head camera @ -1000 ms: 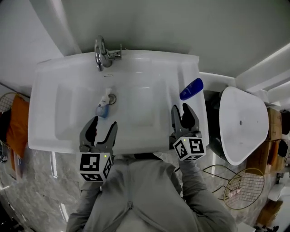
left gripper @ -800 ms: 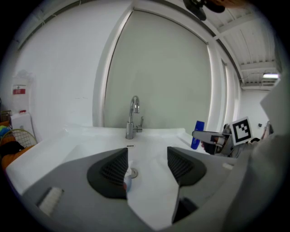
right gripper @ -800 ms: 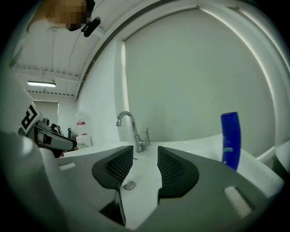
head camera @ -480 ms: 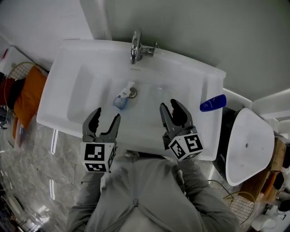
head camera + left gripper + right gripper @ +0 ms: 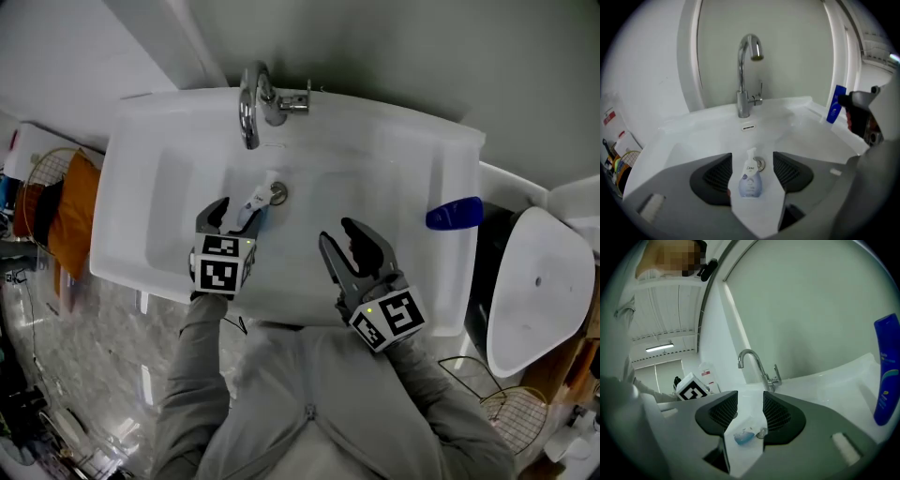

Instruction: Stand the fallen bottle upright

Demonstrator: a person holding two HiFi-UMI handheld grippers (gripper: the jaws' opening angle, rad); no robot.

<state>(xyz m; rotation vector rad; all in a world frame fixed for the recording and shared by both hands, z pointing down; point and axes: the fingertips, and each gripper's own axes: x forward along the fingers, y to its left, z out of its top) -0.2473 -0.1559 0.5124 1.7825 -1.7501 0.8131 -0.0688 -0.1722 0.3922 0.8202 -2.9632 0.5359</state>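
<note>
While the left gripper (image 5: 234, 214) hangs low over the white sink (image 5: 141, 216), its jaws stand wide apart, one on either side of the fallen Dove pump bottle (image 5: 750, 180), and do not press on it. The bottle lies on its side on the basin floor, its pump head just beside the drain (image 5: 759, 164), below the chrome faucet (image 5: 251, 108). Further right, the right gripper (image 5: 339, 234) shows only a narrow gap, holding nothing. A blue bottle (image 5: 455, 214) stands upright on the sink's right ledge.

Cannot see the near end of the fallen bottle (image 5: 254, 200) under the left claw (image 5: 234, 217). Cannot read print on the blue bottle (image 5: 886, 371), cropped at right.
</note>
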